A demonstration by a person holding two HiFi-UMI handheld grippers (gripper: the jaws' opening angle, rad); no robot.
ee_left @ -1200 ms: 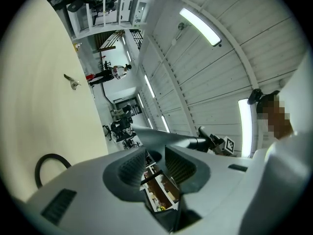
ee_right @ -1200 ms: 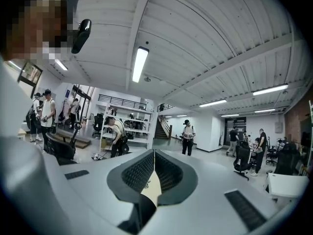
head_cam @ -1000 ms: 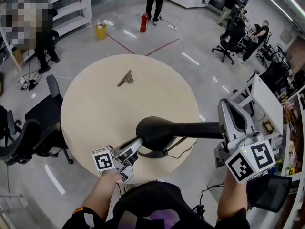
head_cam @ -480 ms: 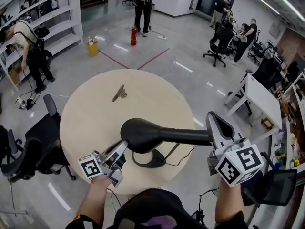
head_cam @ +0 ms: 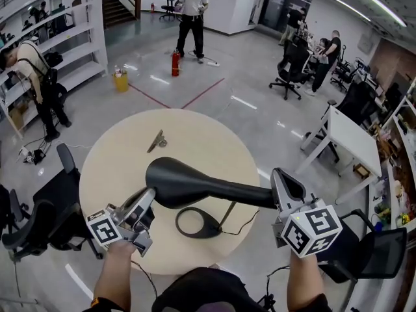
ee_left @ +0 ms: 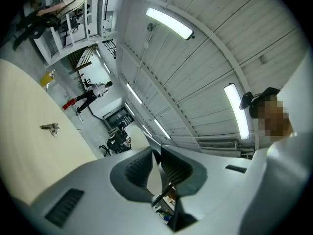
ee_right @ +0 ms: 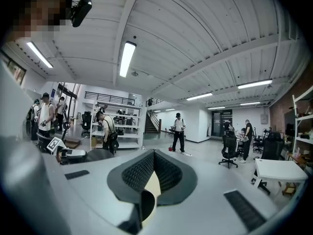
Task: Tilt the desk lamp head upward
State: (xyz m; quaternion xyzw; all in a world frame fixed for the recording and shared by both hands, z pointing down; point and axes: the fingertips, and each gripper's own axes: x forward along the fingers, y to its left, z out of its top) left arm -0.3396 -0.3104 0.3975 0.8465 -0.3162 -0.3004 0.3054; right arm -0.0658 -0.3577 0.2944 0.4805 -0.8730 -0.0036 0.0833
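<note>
Both tools and the lamp have swung to the person's left over the last second, and the lamp head no longer covers the base. The right tool (ee_right: 154, 155) is closed, and a dark rounded shape low between its jaws looks like the lamp arm (head_cam: 244, 192), which runs off to its left. At the end of that arm, the lamp head (head_cam: 179, 177) hangs above the desk (head_cam: 117, 161). The left tool (ee_left: 157, 153) has its jaws pressed together on nothing. Its tips sit just beside the near edge of the head, though I can't tell if they touch. Below and between the two tools, the base (head_cam: 198, 223) lies close to the near edge of the desk, with the cable (head_cam: 244, 226) trailing toward the right tool. More upward force could lift or drag the light base off that edge, or the smooth arm could slip in the right tool's grip.
</note>
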